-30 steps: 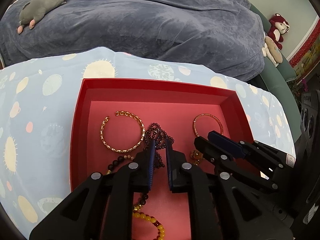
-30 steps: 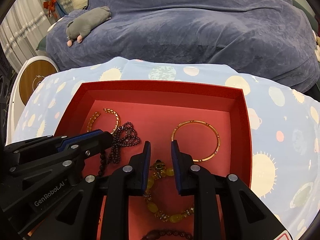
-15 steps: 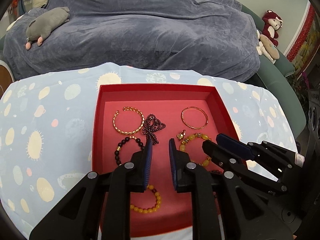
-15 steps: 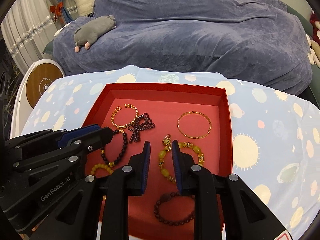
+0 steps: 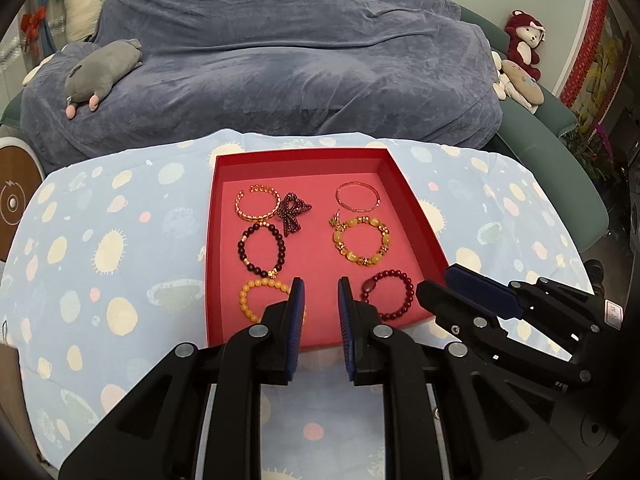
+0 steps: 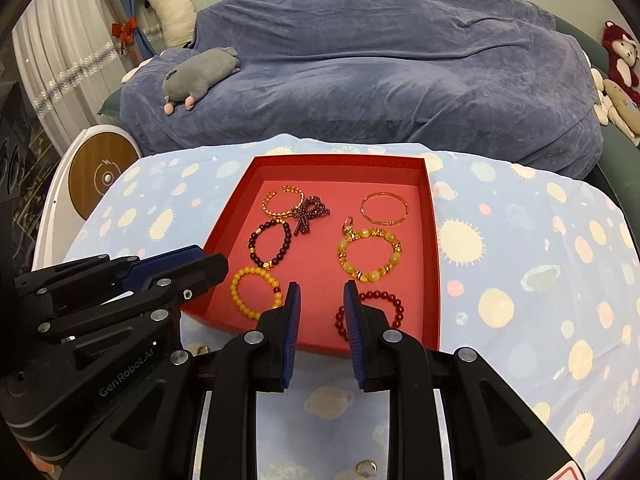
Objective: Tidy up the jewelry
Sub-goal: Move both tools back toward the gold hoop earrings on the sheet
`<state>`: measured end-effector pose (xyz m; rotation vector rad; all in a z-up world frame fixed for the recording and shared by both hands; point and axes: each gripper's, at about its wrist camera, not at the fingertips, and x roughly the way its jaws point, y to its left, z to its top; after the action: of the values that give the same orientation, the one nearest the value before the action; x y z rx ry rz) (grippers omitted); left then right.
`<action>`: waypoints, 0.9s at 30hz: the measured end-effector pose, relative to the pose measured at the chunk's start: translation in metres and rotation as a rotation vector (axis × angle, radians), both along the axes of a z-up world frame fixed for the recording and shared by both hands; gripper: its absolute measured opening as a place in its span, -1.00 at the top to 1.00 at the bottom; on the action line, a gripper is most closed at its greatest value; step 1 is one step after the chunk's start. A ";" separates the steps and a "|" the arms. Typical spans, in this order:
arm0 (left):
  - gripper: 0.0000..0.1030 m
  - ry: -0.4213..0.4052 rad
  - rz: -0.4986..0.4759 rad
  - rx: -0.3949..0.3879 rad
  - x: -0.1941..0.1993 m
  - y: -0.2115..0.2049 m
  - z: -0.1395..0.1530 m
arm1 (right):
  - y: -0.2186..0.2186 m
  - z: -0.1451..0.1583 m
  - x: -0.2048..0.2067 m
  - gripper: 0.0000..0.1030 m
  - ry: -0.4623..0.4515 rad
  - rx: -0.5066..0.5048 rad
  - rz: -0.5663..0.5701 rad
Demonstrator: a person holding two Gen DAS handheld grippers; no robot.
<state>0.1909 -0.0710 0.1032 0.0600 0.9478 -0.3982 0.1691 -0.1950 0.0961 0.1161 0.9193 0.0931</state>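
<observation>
Ahead of both jaws: red tray (image 5: 416,216) w/ seven bracelets; left gripper (image 5: 320,292) & right gripper (image 6: 320,294) jaws slightly apart, nothing between.

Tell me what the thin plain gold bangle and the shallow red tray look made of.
Thin plain gold bangle: probably polished metal, a rigid, unbeaded hoop with a bright sheen.
Shallow red tray: likely matte cardboard, with thin, straight folded walls; its floor looks softly lined, perhaps foam or felt.

One red tray (image 5: 414,204) holds seven bracelets (image 5: 262,246). Two small rings (image 6: 366,468) lie on the cloth. Three stuffed toys (image 5: 106,70) sit behind.
</observation>
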 end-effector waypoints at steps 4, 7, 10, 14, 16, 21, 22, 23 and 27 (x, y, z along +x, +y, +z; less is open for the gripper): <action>0.68 -0.003 -0.001 0.014 -0.022 0.005 -0.001 | 0.001 -0.002 -0.024 0.56 0.006 -0.003 -0.013; 0.66 0.006 0.006 0.016 -0.037 0.009 -0.004 | -0.002 -0.007 -0.042 0.56 0.017 0.001 -0.034; 0.65 0.008 0.014 0.032 -0.050 0.014 -0.009 | -0.007 -0.014 -0.056 0.56 0.035 0.003 -0.055; 0.50 0.006 0.026 0.057 -0.066 0.019 -0.017 | -0.012 -0.027 -0.076 0.56 0.064 0.005 -0.081; 0.49 0.004 0.028 0.068 -0.072 0.021 -0.021 | -0.015 -0.034 -0.085 0.54 0.079 0.007 -0.090; 0.48 0.012 0.048 0.094 -0.086 0.028 -0.033 | -0.016 -0.049 -0.102 0.42 0.103 0.004 -0.101; 0.48 0.012 0.052 0.101 -0.089 0.029 -0.035 | -0.015 -0.051 -0.104 0.42 0.107 -0.002 -0.100; 0.48 0.014 0.058 0.106 -0.090 0.030 -0.037 | -0.014 -0.053 -0.107 0.42 0.110 -0.007 -0.099; 0.40 0.025 0.077 0.120 -0.095 0.037 -0.046 | -0.013 -0.065 -0.116 0.42 0.131 -0.005 -0.101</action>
<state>0.0963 -0.0341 0.0575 0.1277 0.9955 -0.2708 0.0536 -0.2080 0.0316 0.1657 1.0429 -0.0106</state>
